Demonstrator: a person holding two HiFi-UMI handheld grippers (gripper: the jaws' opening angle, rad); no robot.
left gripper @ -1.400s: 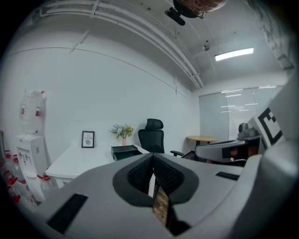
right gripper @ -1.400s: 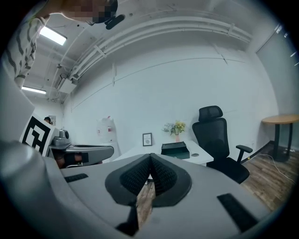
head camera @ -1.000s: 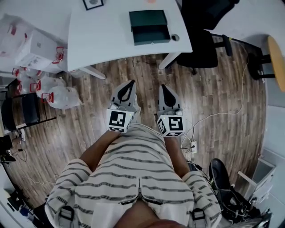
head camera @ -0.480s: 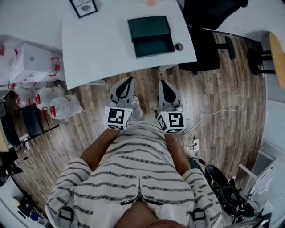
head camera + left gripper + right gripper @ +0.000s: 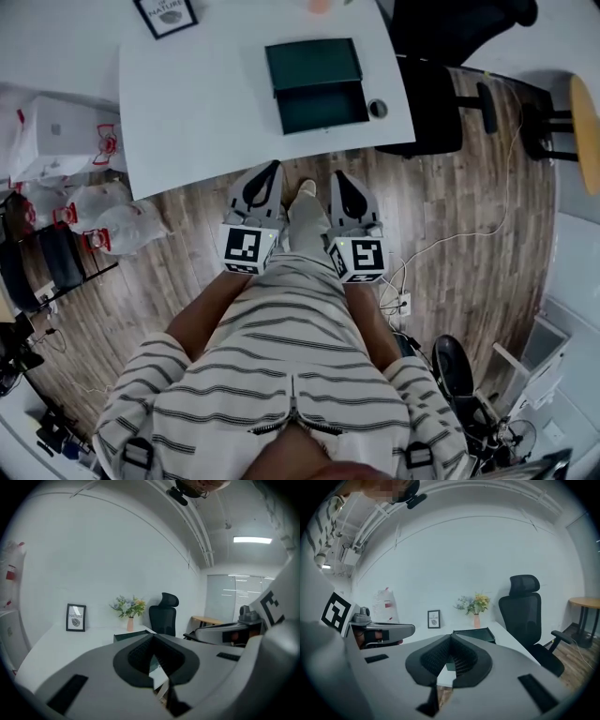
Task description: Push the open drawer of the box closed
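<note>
On the white table (image 5: 197, 103) stands a dark green box (image 5: 312, 64), its drawer (image 5: 324, 106) pulled out toward me. Both grippers hover over the wooden floor just short of the table's near edge, side by side and pointing at the table. My left gripper (image 5: 273, 166) is shut with nothing in it, and so is my right gripper (image 5: 337, 175). In the left gripper view the box (image 5: 129, 635) peeks out behind the closed left gripper (image 5: 153, 636). The right gripper view has the box (image 5: 476, 633) just beyond the closed right gripper (image 5: 450, 635).
A framed picture (image 5: 167, 16) and a small round object (image 5: 378, 109) sit on the table, and a vase of flowers (image 5: 476, 619) stands at its back. A black office chair (image 5: 431, 89) is at the table's right. Bags (image 5: 112, 225) lie left, cables (image 5: 450, 239) right.
Both grippers have moved forward toward the table, which now sits closer in the head view. A foot now shows between them. Their jaws look unchanged.
</note>
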